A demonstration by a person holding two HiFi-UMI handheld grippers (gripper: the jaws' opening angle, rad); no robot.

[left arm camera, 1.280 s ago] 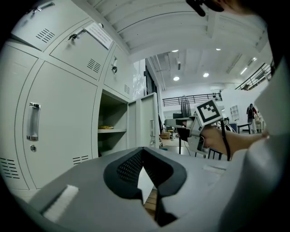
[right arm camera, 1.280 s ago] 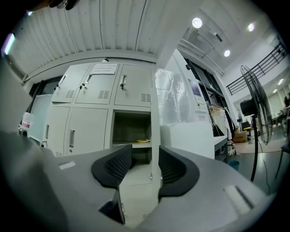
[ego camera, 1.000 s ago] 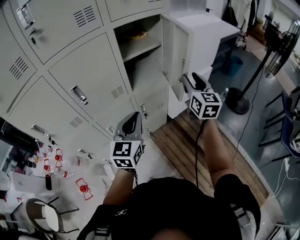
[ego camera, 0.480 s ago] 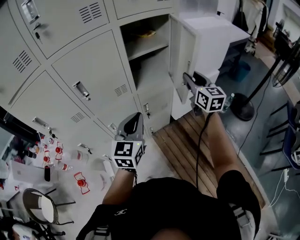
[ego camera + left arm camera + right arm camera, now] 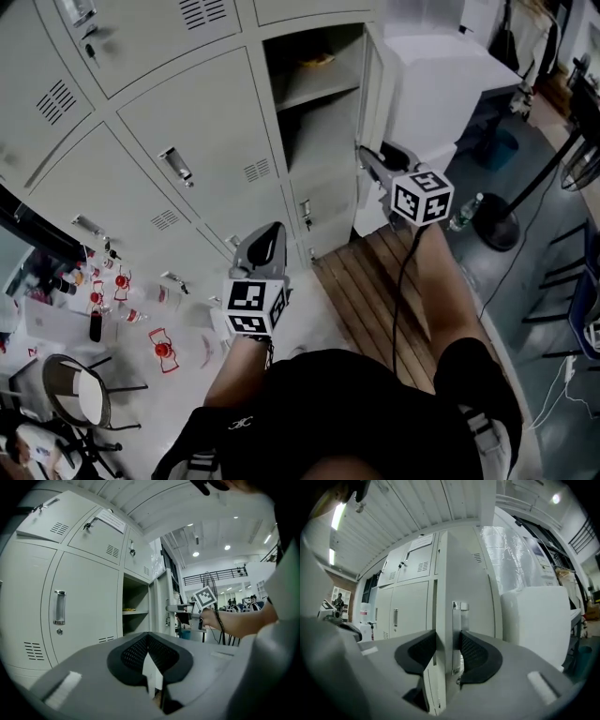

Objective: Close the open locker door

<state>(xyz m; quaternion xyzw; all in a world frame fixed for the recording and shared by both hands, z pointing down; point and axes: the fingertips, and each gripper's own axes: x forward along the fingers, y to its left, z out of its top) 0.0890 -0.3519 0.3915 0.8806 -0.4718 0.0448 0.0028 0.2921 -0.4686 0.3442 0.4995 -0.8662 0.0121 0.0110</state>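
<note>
The grey locker bank has one open compartment [image 5: 314, 103] with a shelf inside. Its door [image 5: 373, 89] stands out from the frame, seen nearly edge-on. My right gripper [image 5: 367, 156] is shut on the door's free edge, and in the right gripper view the door edge [image 5: 444, 597] and its metal handle [image 5: 456, 616] sit between the two pads of the right gripper [image 5: 445, 646]. My left gripper [image 5: 265, 236] is held low in front of the closed lockers, shut and empty. In the left gripper view the left gripper [image 5: 149, 641] points at the open compartment [image 5: 136, 613].
A large white plastic-wrapped box [image 5: 450, 84] stands right behind the door. A fan stand [image 5: 502, 225] is at the right. Wooden slats [image 5: 375, 291] lie underfoot. Bottles and small items [image 5: 112, 300] and a round stool [image 5: 70, 394] sit on the floor at left.
The door has swung toward the locker frame with my right gripper on its edge. The opening looks narrower. The left gripper has stayed in place.
</note>
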